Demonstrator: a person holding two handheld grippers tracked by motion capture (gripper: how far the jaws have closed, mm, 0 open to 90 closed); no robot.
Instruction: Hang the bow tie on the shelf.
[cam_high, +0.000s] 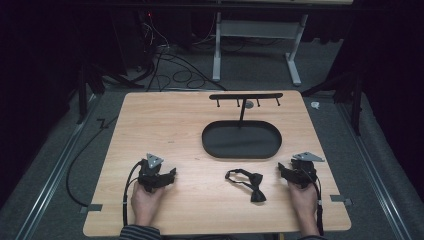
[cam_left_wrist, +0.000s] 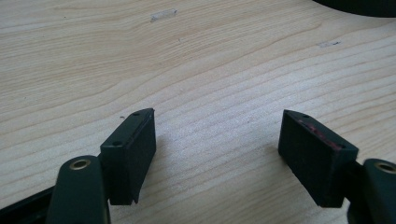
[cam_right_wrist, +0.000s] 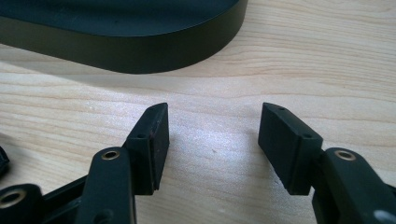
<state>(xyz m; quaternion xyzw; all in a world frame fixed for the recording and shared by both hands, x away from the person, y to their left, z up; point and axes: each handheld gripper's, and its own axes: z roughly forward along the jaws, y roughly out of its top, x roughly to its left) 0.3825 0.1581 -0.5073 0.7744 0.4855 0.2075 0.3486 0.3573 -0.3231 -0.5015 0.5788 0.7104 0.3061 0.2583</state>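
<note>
Both grippers are being rested on the near table edge — left gripper (cam_high: 172, 173) and right gripper (cam_high: 281, 169), jaws wide, empty. Bow tie (cam_high: 248, 183) is lying between them, untouched; hook stand (cam_high: 245, 96) waiting far — hanging not begun.

Right claw (cam_right_wrist: 213, 140) jaws spread over bare wooden table (cam_right_wrist: 303, 60), black oval tray (cam_right_wrist: 140, 51) ahead

We find no writing, label, brand, number or sign that can be read in any of the views.
</note>
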